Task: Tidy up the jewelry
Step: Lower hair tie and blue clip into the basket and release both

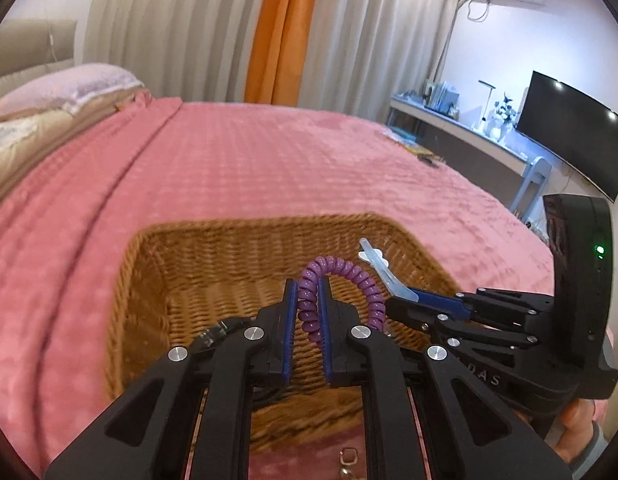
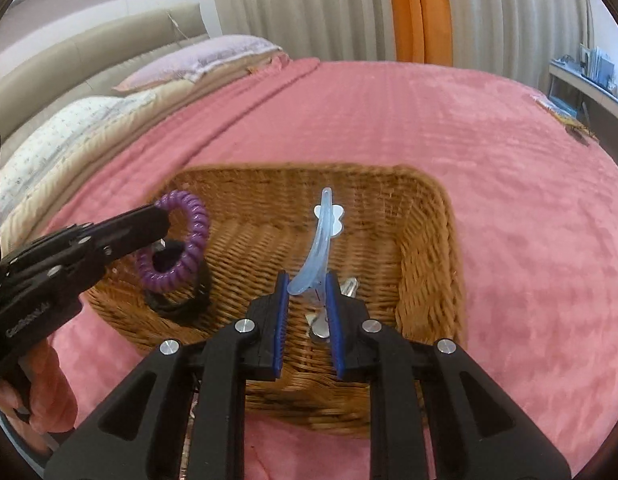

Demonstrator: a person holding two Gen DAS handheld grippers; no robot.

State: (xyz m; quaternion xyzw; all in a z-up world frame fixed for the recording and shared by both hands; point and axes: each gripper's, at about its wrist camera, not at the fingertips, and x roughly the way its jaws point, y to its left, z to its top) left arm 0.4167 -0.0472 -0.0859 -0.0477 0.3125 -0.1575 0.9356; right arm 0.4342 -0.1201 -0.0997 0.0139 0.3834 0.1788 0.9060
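A wicker basket (image 1: pixel 141 280) (image 2: pixel 429 240) sits on the pink bed. My left gripper (image 1: pixel 308 292) (image 2: pixel 163 216) is shut on a purple spiral hair tie (image 1: pixel 349 272) (image 2: pixel 189 240) and holds it above the basket's left side. My right gripper (image 2: pixel 307 284) (image 1: pixel 405 300) is shut on a pale blue hair clip (image 2: pixel 321 240) (image 1: pixel 379 264) with a white flower, held over the basket's middle. A black hair band (image 2: pixel 177 304) and a silver clip (image 2: pixel 321 326) lie inside the basket.
The pink blanket (image 1: pixel 269 160) covers the bed around the basket. Pillows (image 2: pixel 89 128) lie at the far left. A small metal clasp (image 1: pixel 347 456) lies on the blanket in front of the basket. A desk with a monitor (image 1: pixel 569 140) stands at the right.
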